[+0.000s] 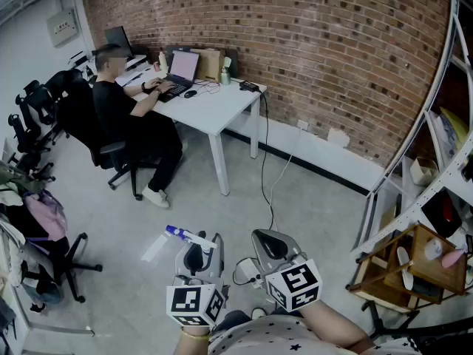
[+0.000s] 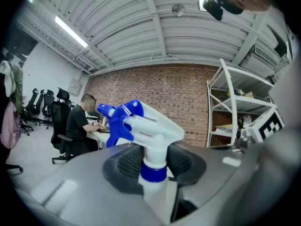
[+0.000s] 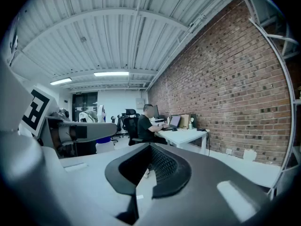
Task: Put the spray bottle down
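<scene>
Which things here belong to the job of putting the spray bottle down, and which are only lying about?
Job: spray bottle; left gripper, closed on its neck.
Lying about: right gripper, empty; desk; laptop; office chairs; white shelf.

Open-plan office with an industrial look: a person point(image 1: 126, 117) types at a laptop point(image 1: 182, 68) on a white desk point(image 1: 222, 109) set against a bare brick wall point(image 1: 310, 43). Swivel chairs point(image 1: 33, 109) stand along the left side, metal shelving point(image 1: 436, 161) holds oddments at right, and strip lights point(image 2: 70, 30) run under a ribbed metal ceiling point(image 3: 117, 36).
</scene>
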